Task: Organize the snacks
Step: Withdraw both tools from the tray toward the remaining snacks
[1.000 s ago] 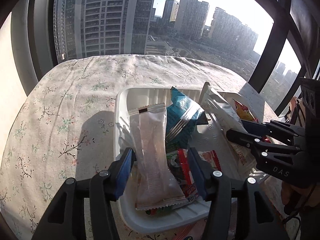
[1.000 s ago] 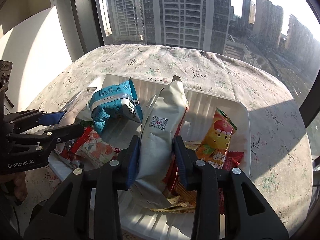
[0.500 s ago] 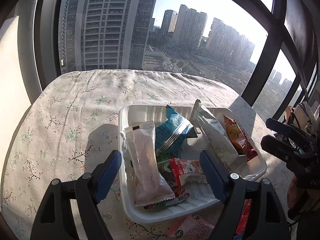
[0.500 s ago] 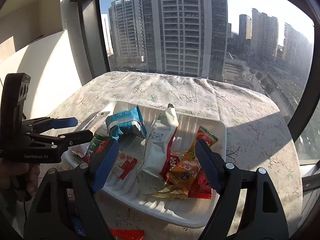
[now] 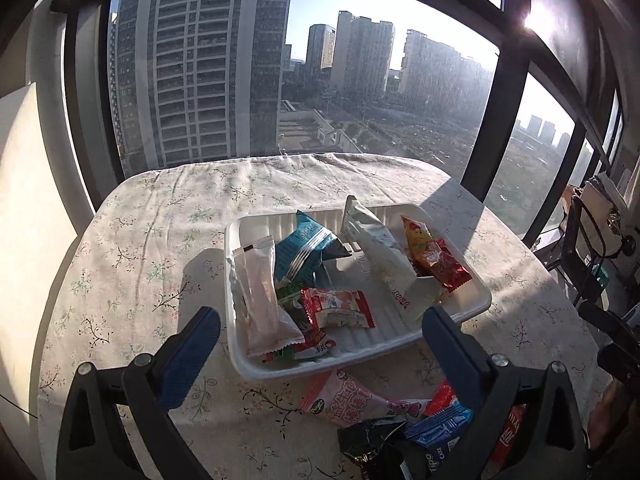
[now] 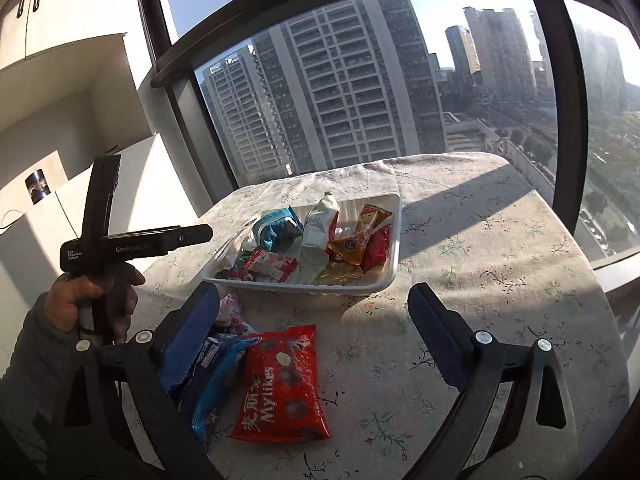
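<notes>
White tray [image 5: 476,304] of snack packets on floral tablecloth [image 5: 160,240] by window.

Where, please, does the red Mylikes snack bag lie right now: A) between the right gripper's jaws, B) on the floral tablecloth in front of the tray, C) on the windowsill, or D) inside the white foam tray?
B: the red Mylikes snack bag lies flat on the floral tablecloth, nearer the camera than the white foam tray.

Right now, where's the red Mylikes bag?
In the right wrist view, the red Mylikes bag lies flat on the tablecloth, outside the white tray on its near side, beside the blue packet.
</notes>
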### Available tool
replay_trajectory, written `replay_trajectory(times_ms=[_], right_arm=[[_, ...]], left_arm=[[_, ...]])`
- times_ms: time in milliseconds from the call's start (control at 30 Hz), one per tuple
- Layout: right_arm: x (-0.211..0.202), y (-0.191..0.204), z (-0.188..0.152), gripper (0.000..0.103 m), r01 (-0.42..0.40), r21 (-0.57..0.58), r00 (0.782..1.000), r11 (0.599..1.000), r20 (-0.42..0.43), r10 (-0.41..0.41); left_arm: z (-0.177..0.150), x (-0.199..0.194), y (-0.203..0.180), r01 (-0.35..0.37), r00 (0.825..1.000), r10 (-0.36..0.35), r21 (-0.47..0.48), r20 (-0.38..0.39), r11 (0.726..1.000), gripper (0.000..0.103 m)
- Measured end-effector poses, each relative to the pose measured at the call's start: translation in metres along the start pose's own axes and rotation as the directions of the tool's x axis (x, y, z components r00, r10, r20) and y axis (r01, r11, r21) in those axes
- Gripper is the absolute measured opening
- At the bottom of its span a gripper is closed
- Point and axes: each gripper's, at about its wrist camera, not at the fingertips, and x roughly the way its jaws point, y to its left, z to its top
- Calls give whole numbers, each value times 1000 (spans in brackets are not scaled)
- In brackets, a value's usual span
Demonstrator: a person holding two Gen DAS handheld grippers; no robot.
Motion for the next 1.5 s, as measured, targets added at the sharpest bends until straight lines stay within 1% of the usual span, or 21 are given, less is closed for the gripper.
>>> replay_trajectory(times_ms=[133,233,400,467,600,733,833,900,1000,1100,1200,1267,1333,1367,1400,1433,1500], right_arm=[[-16,-1,-21,96,-12,28,1000,1000,-11,12],[-22,3,-34,96,-25,35,1000,999,-14,25],[-26,10,-53,96,-41,43,999,998,-34,42],[-28,12,-60,96,-38,37,998,999,-42,39],[-30,18,-71,96,-29,12,998,1000,-61,29],[-30,15,-77,96,-36,35,996,999,-80,39],[-27,13,-77,96,-32,46,995,998,-93,36],[-24,12,-78,96,-36,52,993,998,-109,42],[-21,12,-79,96,-43,53,991,998,-121,49],[-18,13,-79,96,-47,51,990,998,-131,54],[-17,14,-79,96,-49,51,989,997,-138,56],[-16,14,-79,96,-50,51,988,997,-141,57],[-15,14,-79,96,-50,53,988,997,-147,57],[-14,13,-79,96,-49,55,987,997,-151,57],[-13,13,-79,96,-48,57,986,997,-158,56],[-11,13,-80,96,-45,59,985,997,-166,54],[-8,12,-81,96,-43,64,982,997,-181,54]], left_arm=[[-32,-23,-4,-26,999,26,-29,-23,999,103],[-61,-33,-11,-26,998,24,-37,-58,999,103],[-99,-32,-24,-36,991,30,-47,-127,998,103],[-108,-29,-29,-36,988,29,-48,-149,998,103],[-114,-26,-31,-55,986,45,-59,-158,997,103],[-115,-21,-30,-80,985,69,-65,-159,995,102],[-116,-18,-31,-91,983,81,-51,-166,995,96],[-116,-15,-31,-89,981,79,-47,-176,995,87],[-116,-11,-32,-98,977,90,-34,-192,995,87],[-118,-7,-37,-90,974,85,-15,-210,996,86],[-121,-2,-37,-109,968,103,-16,-228,994,86],[-122,-1,-36,-119,968,112,-20,-225,993,86],[-122,-1,-36,-123,969,116,-19,-220,992,83],[-122,-1,-36,-121,970,115,-15,-216,993,78],[-121,-2,-37,-124,970,119,-12,-213,992,70],[-121,-3,-37,-126,970,121,-11,-210,992,66],[-121,-3,-36,-126,972,121,-12,-204,992,52]])
